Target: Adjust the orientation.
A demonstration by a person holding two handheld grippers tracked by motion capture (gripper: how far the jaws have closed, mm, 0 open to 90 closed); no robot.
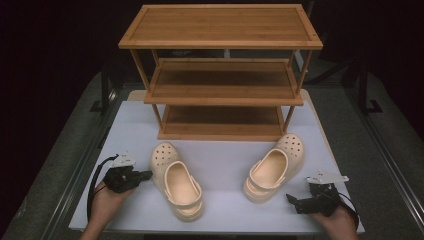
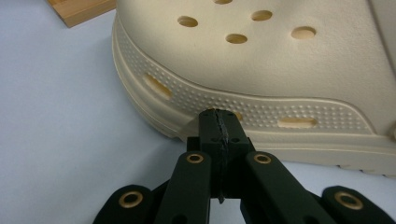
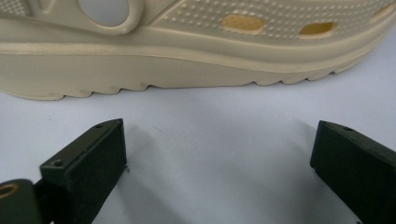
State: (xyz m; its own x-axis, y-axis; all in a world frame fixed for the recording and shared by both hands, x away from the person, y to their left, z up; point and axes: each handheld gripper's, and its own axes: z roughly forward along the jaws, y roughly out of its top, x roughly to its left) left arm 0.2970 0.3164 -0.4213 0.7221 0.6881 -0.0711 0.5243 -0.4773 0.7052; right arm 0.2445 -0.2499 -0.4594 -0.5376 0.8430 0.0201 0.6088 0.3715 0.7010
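Open tabletop (image 1: 222,165) between clogs (image 1: 177,182)

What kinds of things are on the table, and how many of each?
Clogs: 2, left clog and right clog
Rack: 1
Grippers: 2, left gripper and right gripper
Total: 5

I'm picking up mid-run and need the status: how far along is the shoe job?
Nothing looks done: both clogs sit on the white table and the wooden rack has bare shelves. In hand: the left gripper, jaws shut, points at the left clog; the right gripper, jaws wide open, faces the right clog. Neither is gripped. Lifting both probably remains.
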